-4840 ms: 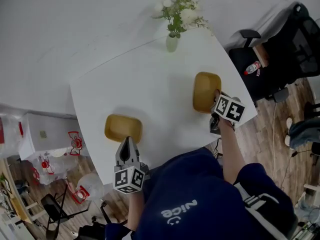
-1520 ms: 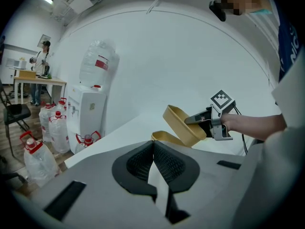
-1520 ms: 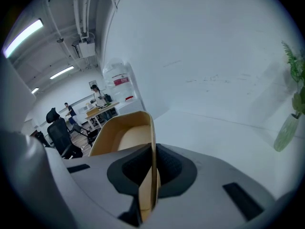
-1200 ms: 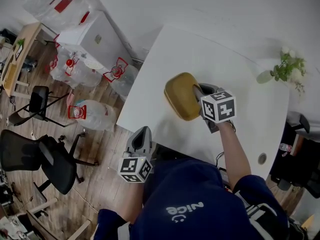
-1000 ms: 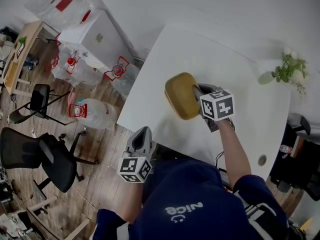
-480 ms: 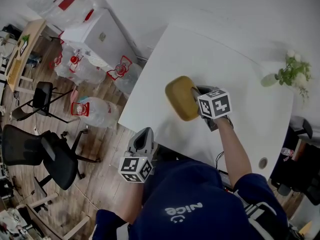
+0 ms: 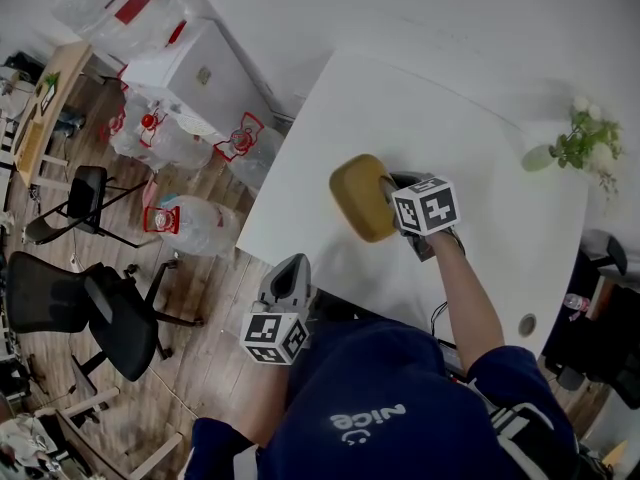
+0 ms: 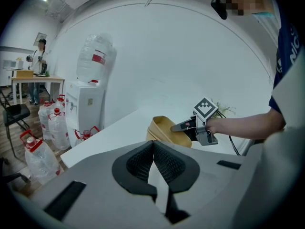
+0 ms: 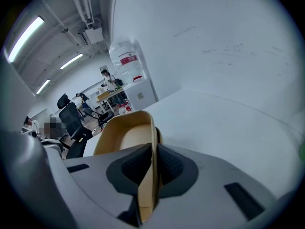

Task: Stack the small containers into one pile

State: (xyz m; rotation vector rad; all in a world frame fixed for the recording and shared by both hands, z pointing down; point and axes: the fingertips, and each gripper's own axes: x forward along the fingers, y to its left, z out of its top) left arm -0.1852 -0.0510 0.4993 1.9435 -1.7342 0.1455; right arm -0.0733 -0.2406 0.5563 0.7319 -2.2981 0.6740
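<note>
The right gripper [image 9: 153, 168] has its jaws pinched almost closed on the thin wall of a tan container [image 9: 125, 138], which looks slightly tilted over the tabletop [image 7: 450, 118] and appears nested on a second one. At its 7 o'clock, off the tabletop's edge, the left gripper [image 8: 153, 157] hangs with jaws together, empty. Released crooked, the container could seat askew. A wall that snags as the jaws pull away could drag both.

- 2 grippers: left gripper [image 7: 289, 271], right gripper [image 7: 388, 186].
- 2 yellow containers [image 7: 360, 198], nested as 1 pile.
- 1 white table [image 7: 450, 118].
- 1 vase of flowers [image 7: 572, 148], far right.
- 1 water dispenser [image 7: 190, 68], far left.
- 2 black office chairs [image 7: 100, 313], on the floor at left.
</note>
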